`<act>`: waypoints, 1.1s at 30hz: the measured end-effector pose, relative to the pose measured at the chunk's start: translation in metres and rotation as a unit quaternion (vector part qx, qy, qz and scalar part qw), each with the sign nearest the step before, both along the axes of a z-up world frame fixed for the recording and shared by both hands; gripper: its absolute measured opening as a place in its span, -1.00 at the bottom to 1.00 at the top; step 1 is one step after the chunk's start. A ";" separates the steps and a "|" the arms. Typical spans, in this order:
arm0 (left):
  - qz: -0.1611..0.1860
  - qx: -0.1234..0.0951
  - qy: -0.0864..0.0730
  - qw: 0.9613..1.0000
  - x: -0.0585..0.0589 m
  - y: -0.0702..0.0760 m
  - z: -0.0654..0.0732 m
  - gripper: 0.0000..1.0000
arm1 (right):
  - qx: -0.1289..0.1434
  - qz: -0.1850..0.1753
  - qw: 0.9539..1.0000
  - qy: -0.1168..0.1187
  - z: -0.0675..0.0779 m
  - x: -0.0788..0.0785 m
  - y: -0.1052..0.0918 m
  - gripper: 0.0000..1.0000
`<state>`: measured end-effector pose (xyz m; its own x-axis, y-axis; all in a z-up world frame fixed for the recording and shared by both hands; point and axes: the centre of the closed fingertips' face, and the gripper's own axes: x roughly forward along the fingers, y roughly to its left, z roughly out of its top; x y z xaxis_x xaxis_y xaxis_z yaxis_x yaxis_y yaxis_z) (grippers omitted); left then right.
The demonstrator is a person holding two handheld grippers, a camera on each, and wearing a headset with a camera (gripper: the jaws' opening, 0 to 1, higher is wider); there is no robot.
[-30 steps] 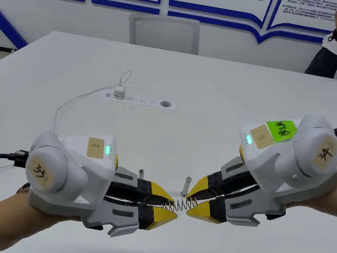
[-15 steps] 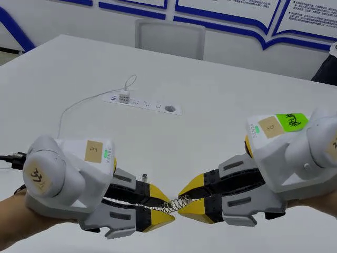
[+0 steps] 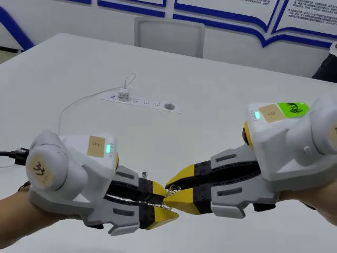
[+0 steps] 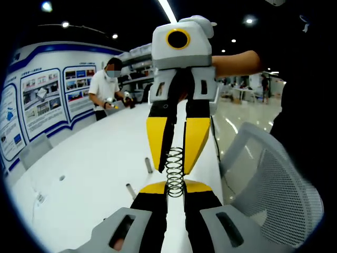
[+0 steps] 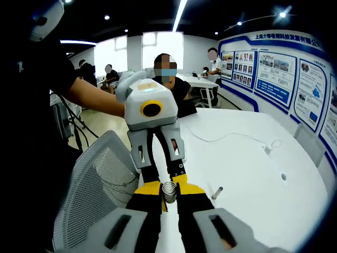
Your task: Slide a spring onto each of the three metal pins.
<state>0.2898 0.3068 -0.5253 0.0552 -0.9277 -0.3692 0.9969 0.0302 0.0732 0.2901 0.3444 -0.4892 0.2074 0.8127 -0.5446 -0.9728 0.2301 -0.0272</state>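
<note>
Above a white table (image 3: 210, 121), the left gripper (image 4: 174, 187) and right gripper (image 5: 168, 193) meet tip to tip, both clamped on one spring (image 4: 175, 169); seemingly a handover, after which it needs aligning over a pin (image 3: 144, 174)

The left hand-held gripper (image 3: 167, 205) and the right hand-held gripper (image 3: 168, 191) meet tip to tip at the spring (image 3: 170, 193), one on either side of it; each has its jaws nearly closed, pinching one end of the spring; both lie almost level, the right's tips slightly above the left's; away from the spring, the left forearm (image 3: 13, 221) and right forearm (image 3: 316, 197) trail outward behind their grippers.
</note>
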 end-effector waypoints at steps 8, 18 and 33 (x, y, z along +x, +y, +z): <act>-0.003 -0.016 0.011 1.000 0.000 0.001 0.002 -0.77 | 0.003 -0.001 1.000 0.010 0.002 0.001 0.002 -0.79; 0.032 -0.010 0.021 0.999 0.015 0.007 -0.002 -0.21 | 0.000 -0.022 1.000 -0.001 0.008 0.016 -0.003 -0.79; 0.064 0.002 0.026 0.998 0.024 0.033 -0.005 0.07 | 0.001 -0.058 0.998 -0.003 -0.001 0.030 -0.012 -0.79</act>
